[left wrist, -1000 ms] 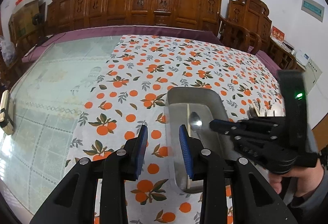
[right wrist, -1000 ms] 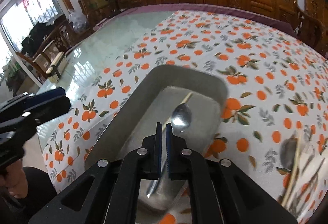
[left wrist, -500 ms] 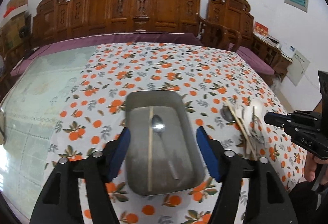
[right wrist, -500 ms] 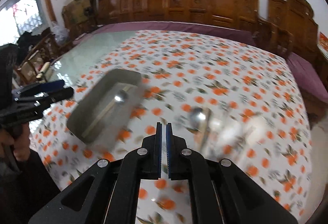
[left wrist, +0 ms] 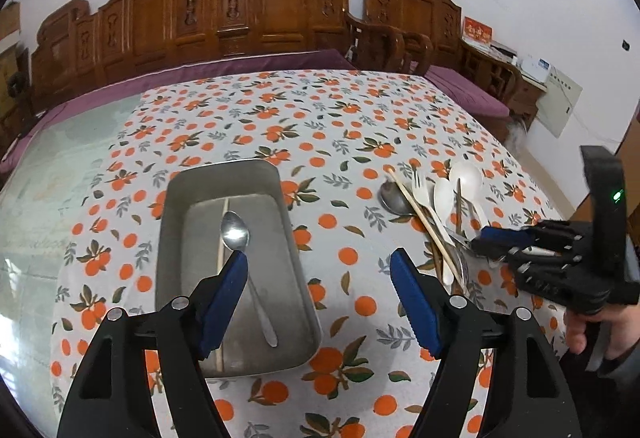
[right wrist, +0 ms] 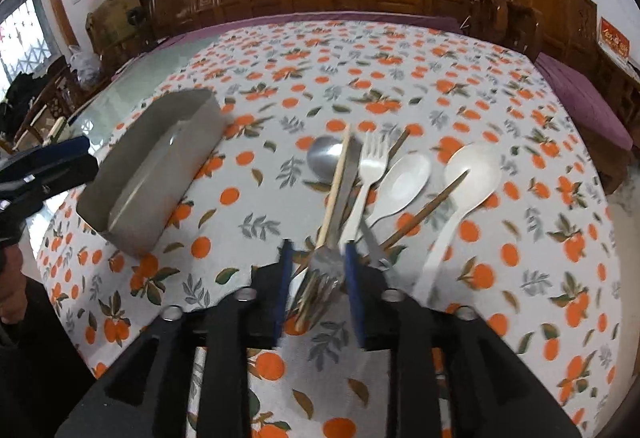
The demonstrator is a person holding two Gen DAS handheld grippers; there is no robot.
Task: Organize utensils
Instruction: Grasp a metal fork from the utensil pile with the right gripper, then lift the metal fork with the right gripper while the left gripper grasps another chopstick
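From the left wrist camera, the left gripper [left wrist: 318, 268] hangs above a table covered with an orange-print tablecloth [left wrist: 320, 125], its blue-padded jaws spread wide with nothing between them. Below and slightly left sits a rectangular metal tray [left wrist: 294, 238]. Inside the tray lie a metal spoon [left wrist: 236, 230], bowl pointing away from the camera, and a single pale chopstick [left wrist: 223, 238] just beside it on its left. To the right of the tray, apart from it, a loose pile of utensils [left wrist: 436, 205] rests on the cloth. The right gripper [left wrist: 486, 238] reaches into the near end of that pile.

From the right wrist camera, the right gripper [right wrist: 316, 270] is low over the pile, jaws parted on either side of a metal fork [right wrist: 320, 278], not yet closed on it. Beyond lie a white plastic fork [right wrist: 370, 165], two white spoons [right wrist: 404, 177], a metal spoon, a pale chopstick [right wrist: 338, 181] and a dark chopstick [right wrist: 428, 209]. The tray [right wrist: 160, 173] stands off to the left.
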